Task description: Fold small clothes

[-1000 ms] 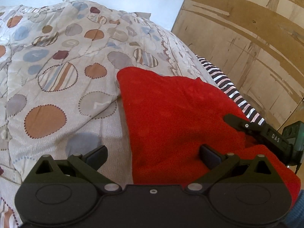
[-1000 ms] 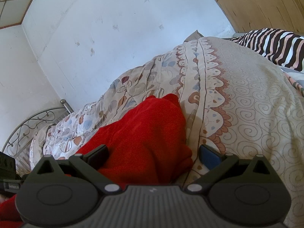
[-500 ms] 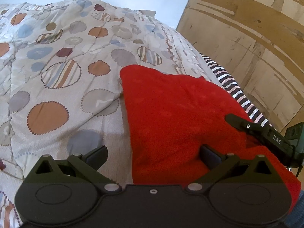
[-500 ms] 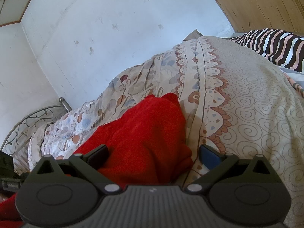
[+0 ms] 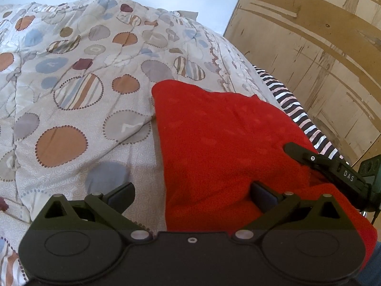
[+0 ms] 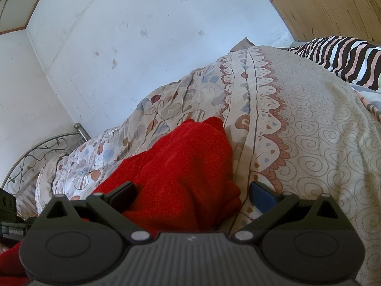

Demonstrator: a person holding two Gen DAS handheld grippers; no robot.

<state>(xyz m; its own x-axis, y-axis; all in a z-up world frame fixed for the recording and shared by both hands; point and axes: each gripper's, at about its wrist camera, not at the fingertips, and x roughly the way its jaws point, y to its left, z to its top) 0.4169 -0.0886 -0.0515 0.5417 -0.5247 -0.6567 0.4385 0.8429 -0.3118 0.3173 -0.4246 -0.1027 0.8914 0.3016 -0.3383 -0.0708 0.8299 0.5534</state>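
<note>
While both grippers (image 5: 193, 194) (image 6: 193, 191) gape wide, fuzzy red garment (image 5: 226, 143) lies rumpled on quilt (image 5: 71, 90).

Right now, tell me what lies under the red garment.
The red garment lies on a patterned quilt, which shows around its left and far edges. A striped cloth peeks out past its right edge. What lies beneath its middle is covered.

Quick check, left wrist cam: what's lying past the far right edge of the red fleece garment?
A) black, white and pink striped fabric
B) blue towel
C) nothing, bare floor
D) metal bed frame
A: a strip of black, white and pink striped fabric shows along the right edge of the red fleece garment, before the wooden panel.
</note>
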